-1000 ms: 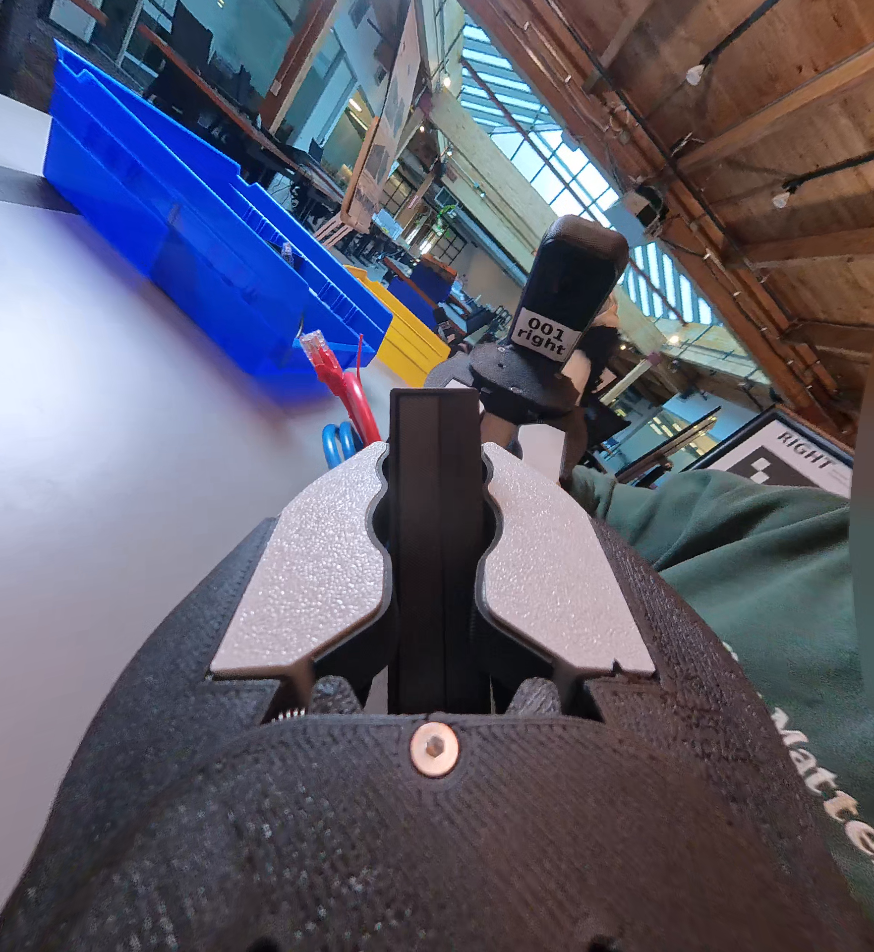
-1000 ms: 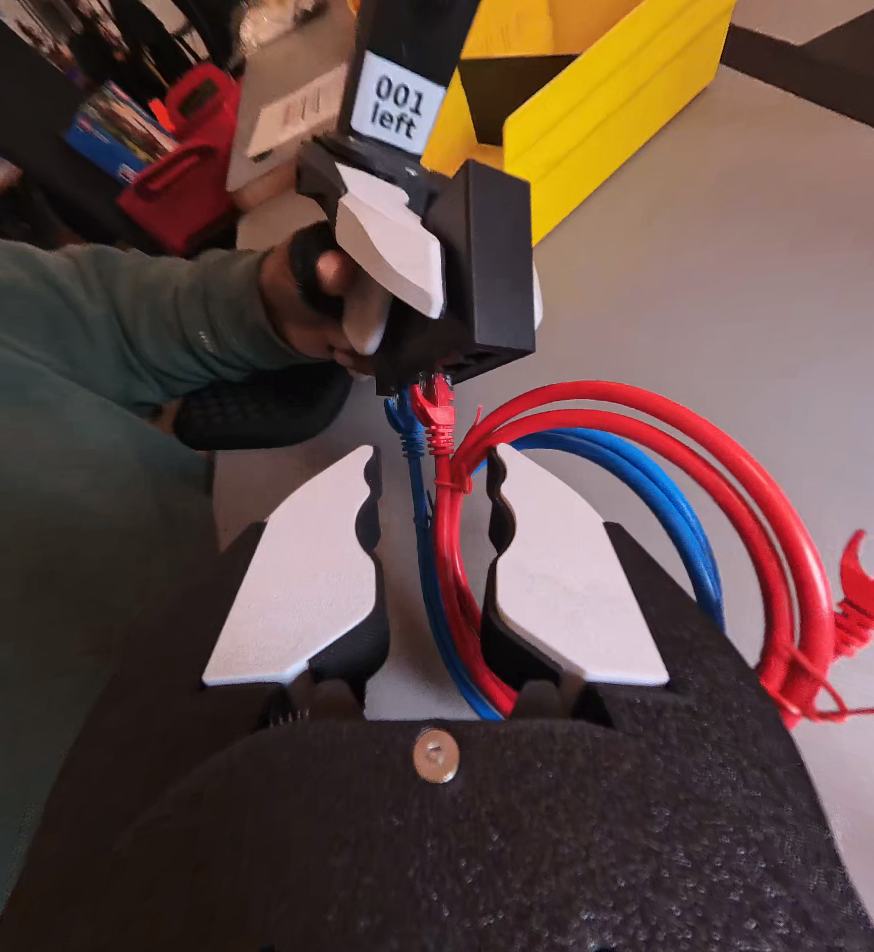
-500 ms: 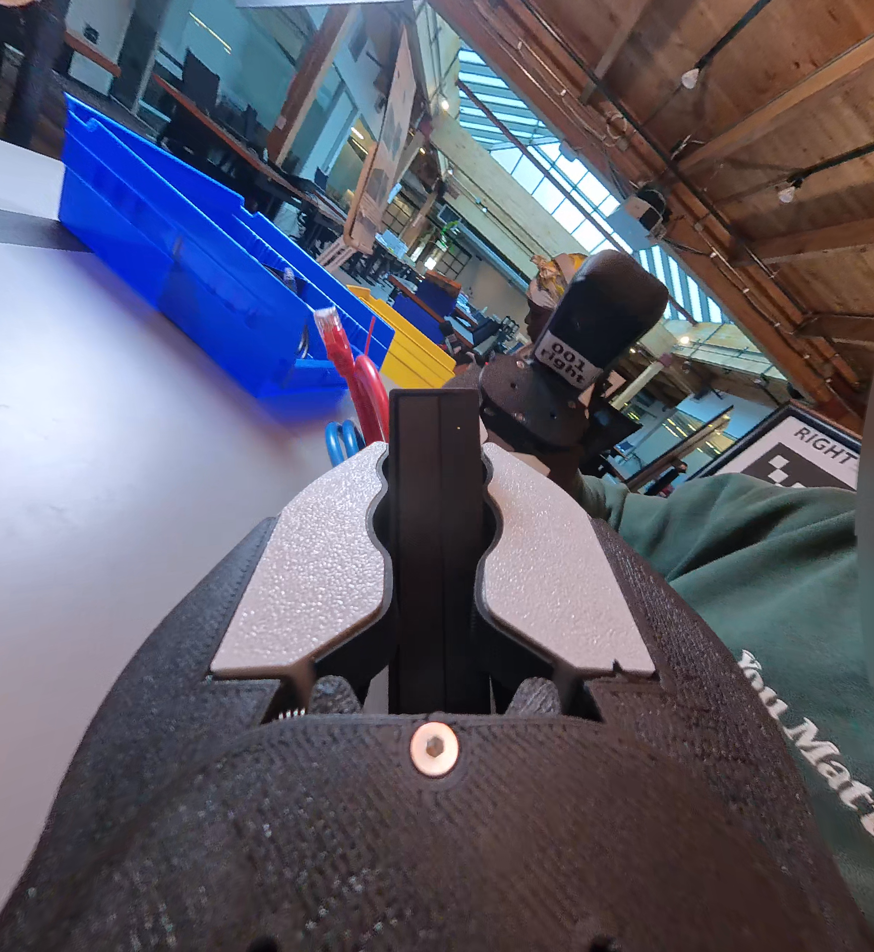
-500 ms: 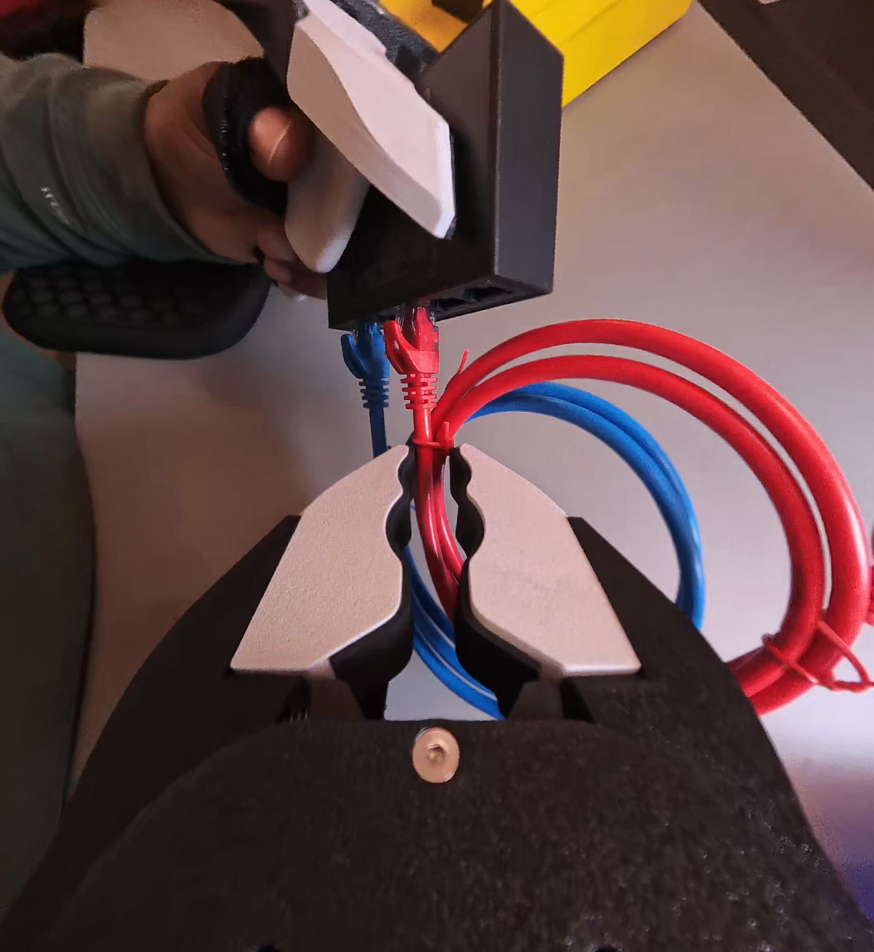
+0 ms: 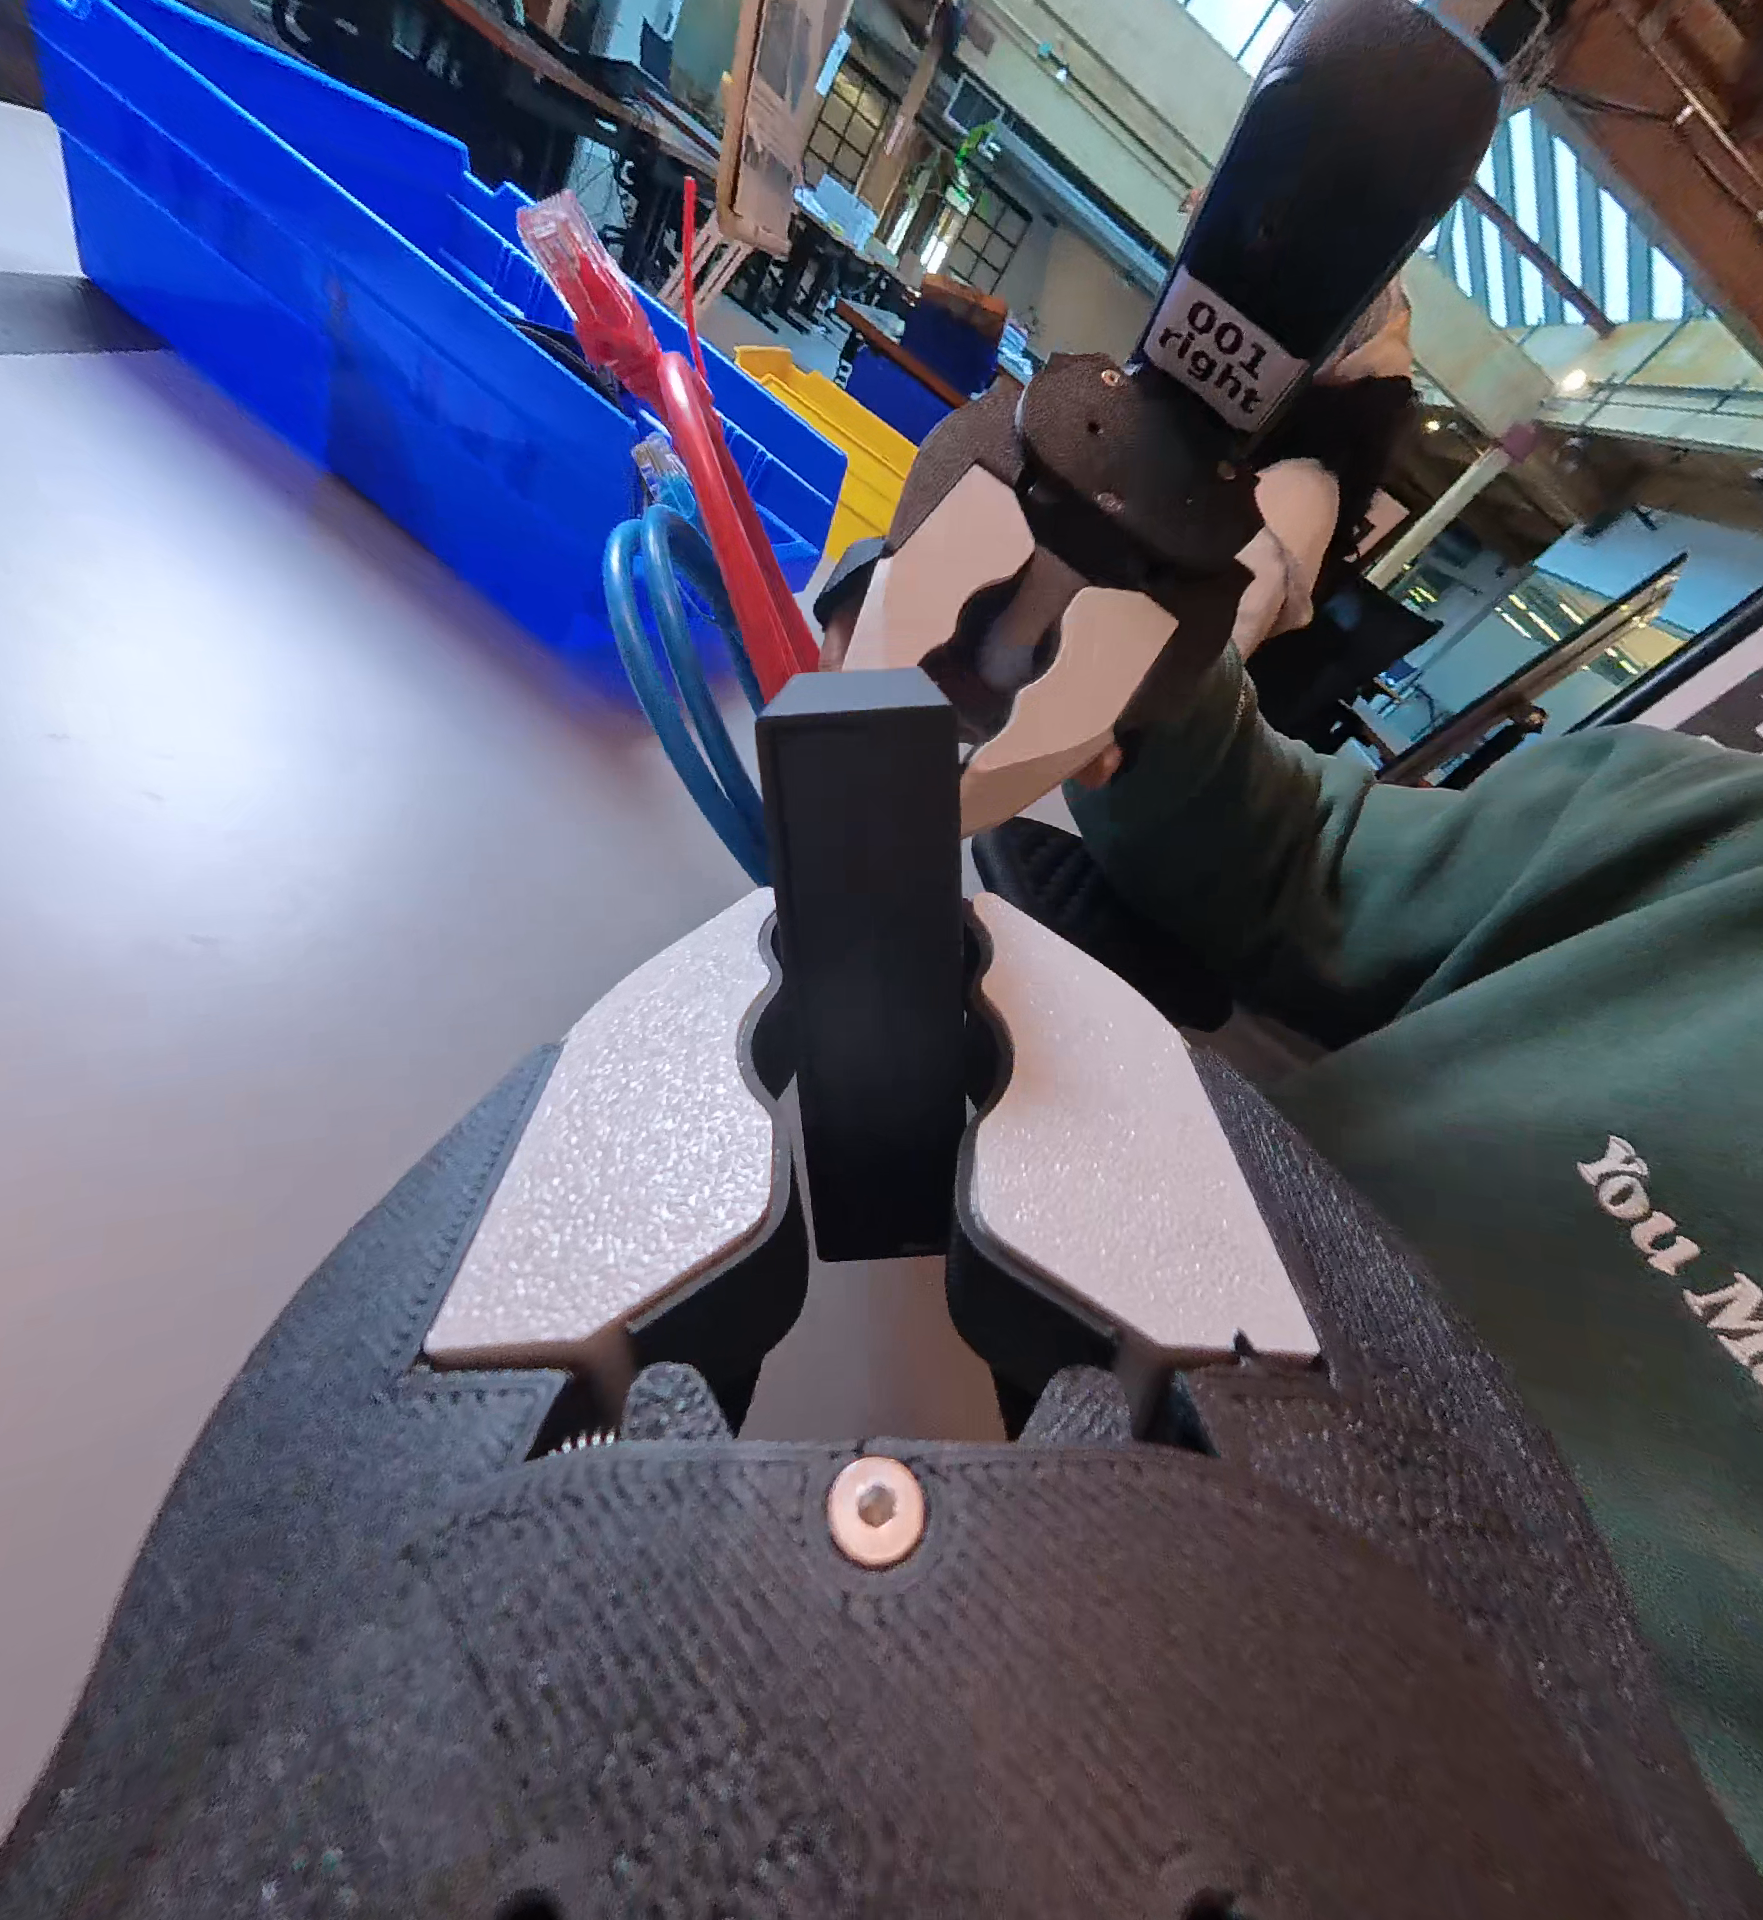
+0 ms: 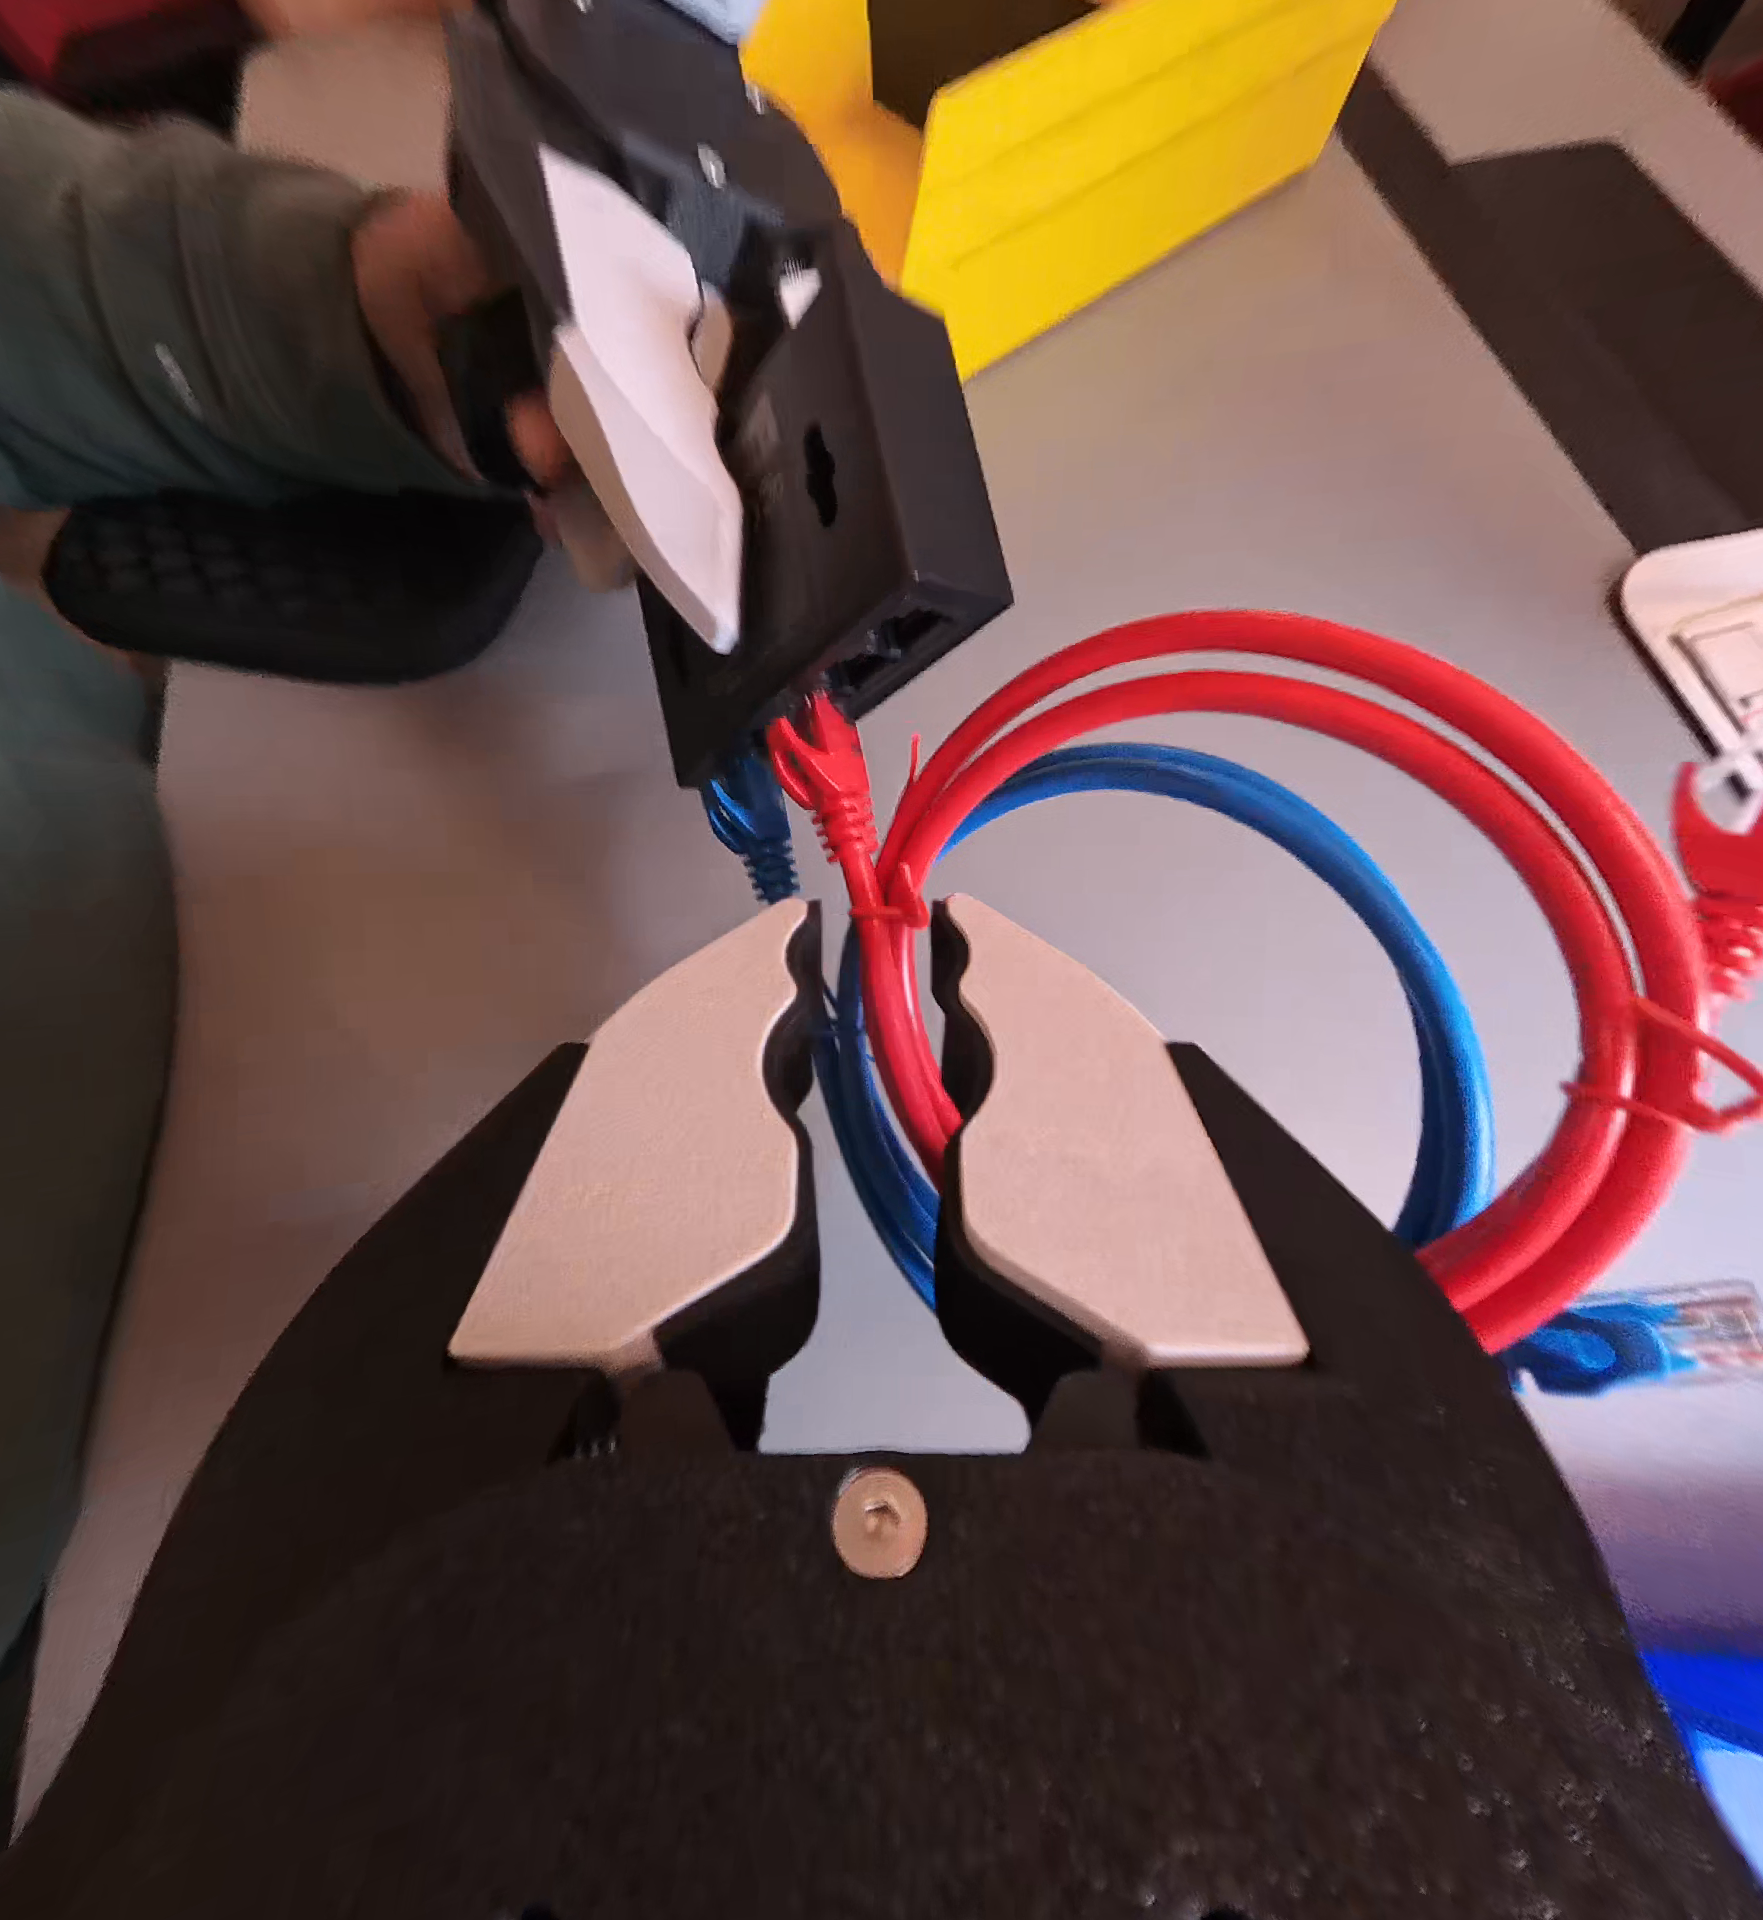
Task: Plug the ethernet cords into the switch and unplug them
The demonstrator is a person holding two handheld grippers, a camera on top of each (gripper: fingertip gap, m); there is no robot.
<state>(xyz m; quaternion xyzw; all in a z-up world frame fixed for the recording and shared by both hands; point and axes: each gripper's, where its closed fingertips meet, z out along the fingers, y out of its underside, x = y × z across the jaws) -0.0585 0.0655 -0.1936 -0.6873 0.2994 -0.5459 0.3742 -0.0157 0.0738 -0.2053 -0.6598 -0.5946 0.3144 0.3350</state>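
My left gripper (image 5: 866, 925) is shut on the black switch (image 5: 861, 935) and holds it off the table, tilted; the switch also shows in the right wrist view (image 6: 856, 499). A red cord's plug (image 6: 820, 753) and a blue cord's plug (image 6: 747, 810) sit in its ports. My right gripper (image 6: 872, 904) is just below the plugs. Its jaws stand narrowly apart around the looped red cord (image 6: 1272, 665), which lies against the right finger. The blue cord (image 6: 1376, 883) is coiled under the red one. The right gripper (image 5: 1012, 675) also shows in the left wrist view, behind the switch.
Blue bins (image 5: 337, 312) and a yellow bin (image 6: 1116, 177) stand at the far side of the grey table. The cords' free plugs, red (image 6: 1760, 821) and blue (image 6: 1666, 1340), lie to the right. A white object (image 6: 1750, 634) is at the right edge. A black textured pad (image 6: 285, 582) lies under the person's hand. My right fingertips sit around 5 centimeters from my left ones. The white object (image 6: 1750, 634) is about 35 centimeters from both grippers' fingertips.
My right gripper closed on the red cord below its plug, and its jaws now stand slightly wider. My left gripper has tilted and shifted the switch, with both plugs still in it.
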